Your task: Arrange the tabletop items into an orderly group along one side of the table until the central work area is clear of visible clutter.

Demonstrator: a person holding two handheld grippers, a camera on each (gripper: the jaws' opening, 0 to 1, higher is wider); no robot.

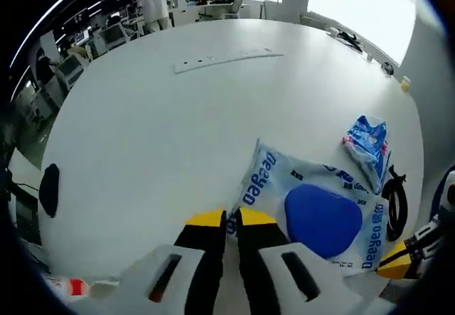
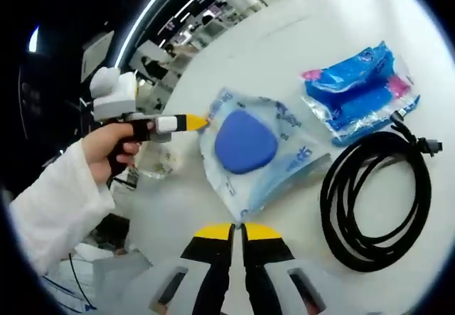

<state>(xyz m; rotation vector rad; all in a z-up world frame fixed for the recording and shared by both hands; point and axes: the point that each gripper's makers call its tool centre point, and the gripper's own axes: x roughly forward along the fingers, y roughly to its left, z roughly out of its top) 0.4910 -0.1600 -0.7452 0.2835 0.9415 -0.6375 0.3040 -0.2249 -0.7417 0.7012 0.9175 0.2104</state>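
While both tongs sit closed, white round table, office desks behind.

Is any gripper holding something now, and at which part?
The left gripper is shut on the clear bag with the blue pad, at its edge near a corner. The right gripper is shut and holds nothing.

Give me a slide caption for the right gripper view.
Right gripper, jaws shut, faces a clear bag with a blue pad; left gripper grips its edge, beside a coiled black cable.
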